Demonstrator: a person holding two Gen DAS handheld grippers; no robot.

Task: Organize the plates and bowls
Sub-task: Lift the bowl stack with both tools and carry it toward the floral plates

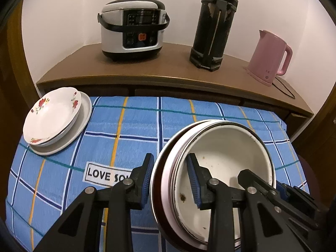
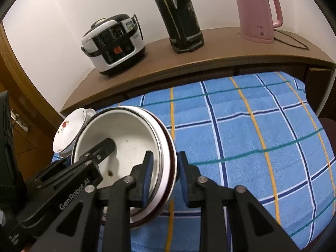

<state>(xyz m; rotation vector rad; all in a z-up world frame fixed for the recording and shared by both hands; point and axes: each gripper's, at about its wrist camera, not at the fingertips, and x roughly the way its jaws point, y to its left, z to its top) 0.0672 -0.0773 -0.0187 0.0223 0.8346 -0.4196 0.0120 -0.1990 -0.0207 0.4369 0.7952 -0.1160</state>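
Note:
A stack of nested bowls, a white stained enamel one inside pink and dark-rimmed ones, rests on the blue checked cloth. My left gripper straddles the stack's left rim, one finger inside, one outside, with a gap showing. My right gripper straddles its right rim the same way. A flowered plate lies on a white plate at the far left, and shows in the right wrist view.
A wooden counter behind the cloth carries a rice cooker, a black thermos and a pink kettle with its cord. A wooden door is at the left.

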